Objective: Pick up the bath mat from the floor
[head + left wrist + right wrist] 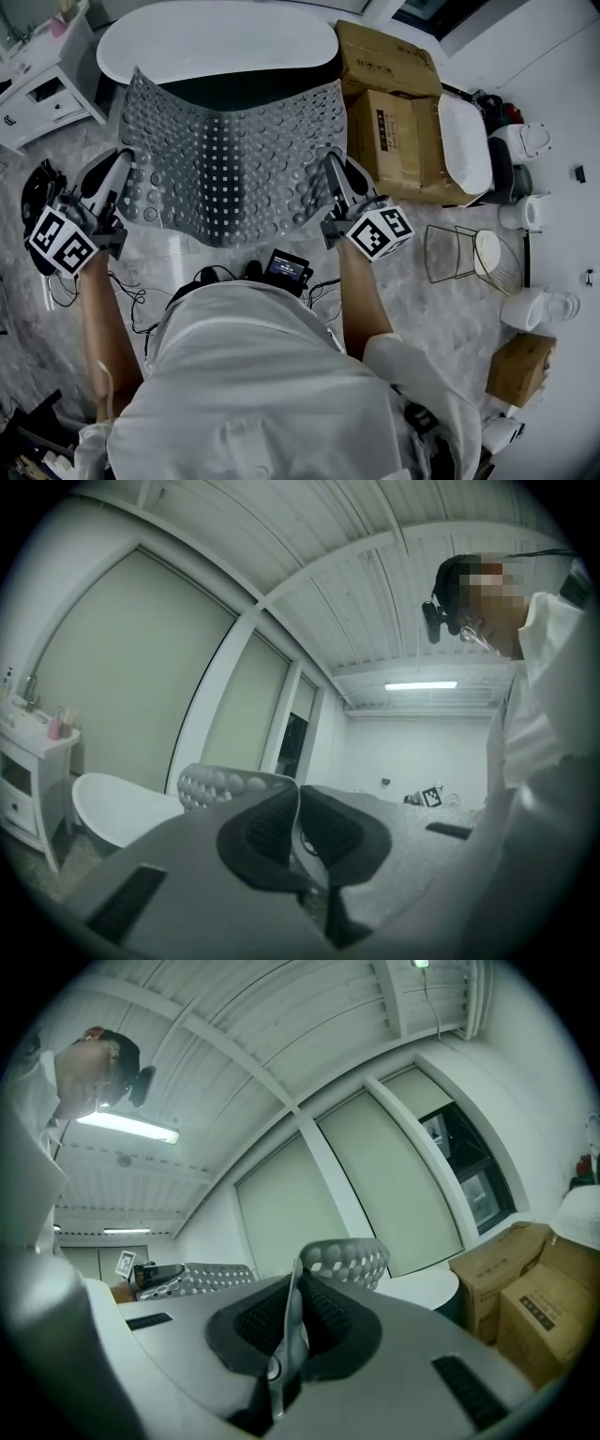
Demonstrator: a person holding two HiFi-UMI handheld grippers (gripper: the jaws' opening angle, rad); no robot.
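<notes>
The grey bath mat (230,155), studded with round bumps and small square holes, hangs spread out in the air between my two grippers, in front of the white bathtub (216,42). My left gripper (120,173) is shut on the mat's left edge. My right gripper (330,178) is shut on its right edge. In the left gripper view the thin mat edge (225,785) runs between the black pads of the left gripper (298,822). In the right gripper view the mat (347,1260) stands pinched edge-on in the right gripper (292,1321).
Cardboard boxes (394,112) stand right of the tub, with a white cushion (466,141) on them. A white cabinet (42,84) is at far left. A wire basket (469,253), white jars (539,305) and a small box (520,367) sit at right. Cables lie on the floor.
</notes>
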